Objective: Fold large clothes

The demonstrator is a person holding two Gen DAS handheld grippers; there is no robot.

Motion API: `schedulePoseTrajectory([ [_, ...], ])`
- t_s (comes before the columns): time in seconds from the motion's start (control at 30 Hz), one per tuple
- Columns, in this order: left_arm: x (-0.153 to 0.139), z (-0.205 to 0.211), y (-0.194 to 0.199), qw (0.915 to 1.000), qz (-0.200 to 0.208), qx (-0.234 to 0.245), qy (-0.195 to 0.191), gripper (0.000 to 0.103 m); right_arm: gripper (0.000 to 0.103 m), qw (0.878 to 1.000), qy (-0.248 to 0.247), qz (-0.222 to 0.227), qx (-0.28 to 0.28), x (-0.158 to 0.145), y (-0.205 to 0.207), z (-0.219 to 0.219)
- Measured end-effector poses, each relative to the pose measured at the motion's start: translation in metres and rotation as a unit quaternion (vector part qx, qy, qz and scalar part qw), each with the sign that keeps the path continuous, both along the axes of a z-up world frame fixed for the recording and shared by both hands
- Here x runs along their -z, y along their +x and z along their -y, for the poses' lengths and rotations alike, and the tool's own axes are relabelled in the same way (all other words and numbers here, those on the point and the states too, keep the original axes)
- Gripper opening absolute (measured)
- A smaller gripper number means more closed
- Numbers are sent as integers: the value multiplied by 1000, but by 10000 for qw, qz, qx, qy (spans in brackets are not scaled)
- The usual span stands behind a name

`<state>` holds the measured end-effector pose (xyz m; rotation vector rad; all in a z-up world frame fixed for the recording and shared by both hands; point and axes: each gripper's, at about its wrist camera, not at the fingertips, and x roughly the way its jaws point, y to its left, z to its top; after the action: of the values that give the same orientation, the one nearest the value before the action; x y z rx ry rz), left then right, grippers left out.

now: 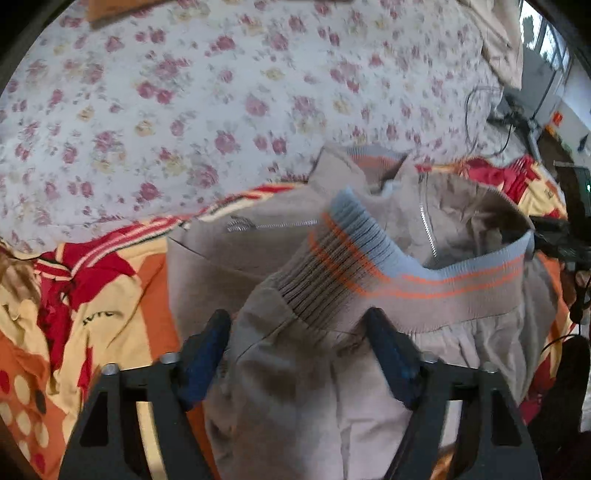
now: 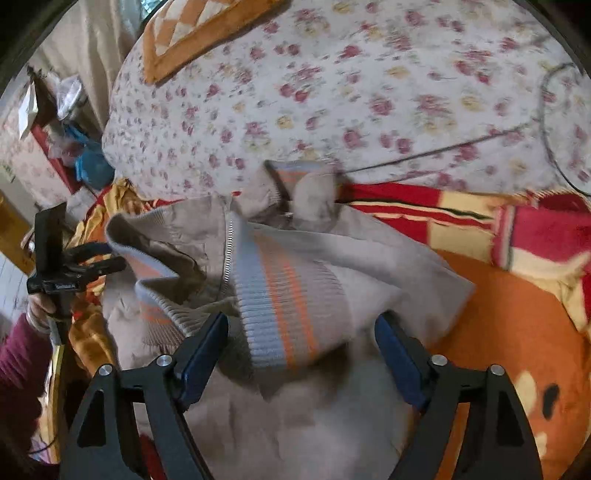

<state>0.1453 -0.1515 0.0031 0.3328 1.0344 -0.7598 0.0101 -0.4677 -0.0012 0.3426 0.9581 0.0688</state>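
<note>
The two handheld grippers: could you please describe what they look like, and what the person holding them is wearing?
Both the left gripper and the right gripper have black angular frames with triangular cut-outs and silver bolt heads. Their fingers carry flat dark blue pads. The right wrist view also shows the left one from outside, black on a handle, held by an arm in a maroon sleeve.

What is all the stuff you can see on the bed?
jacket: one, beige, crumpled on the blanket, zip open
cuffs: grey with orange stripes, on the jacket's sleeves
blanket: one, orange, red and cream, under the jacket
sheet: one, white with pink flowers, behind the blanket
cushion: one, orange and cream, far corner
cable: one, dark, across the sheet
left tongs: black with blue pads, open over the jacket
right tongs: same, open over a cuff
hand: one, holding the left tongs, maroon sleeve
</note>
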Motion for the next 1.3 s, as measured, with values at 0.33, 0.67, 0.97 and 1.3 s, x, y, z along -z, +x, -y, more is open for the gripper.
schedulePoseTrajectory([
  [0.33,-7,-1,53,9915,-317,-1080,-656,10,10,9939,440,402,923,-7,22,34],
  [0.67,36,-21,72,9759,-532,-1939,-846,54,34,9778,1034,96,1820,32,54,70],
  [0.97,20,-64,32,9792,-455,-1637,-1110,75,73,9940,-28,941,553,-55,33,-2],
  [1.3,49,-104,-53,9883,-883,-944,-810,74,74,9996,213,139,-119,-17,51,-66],
])
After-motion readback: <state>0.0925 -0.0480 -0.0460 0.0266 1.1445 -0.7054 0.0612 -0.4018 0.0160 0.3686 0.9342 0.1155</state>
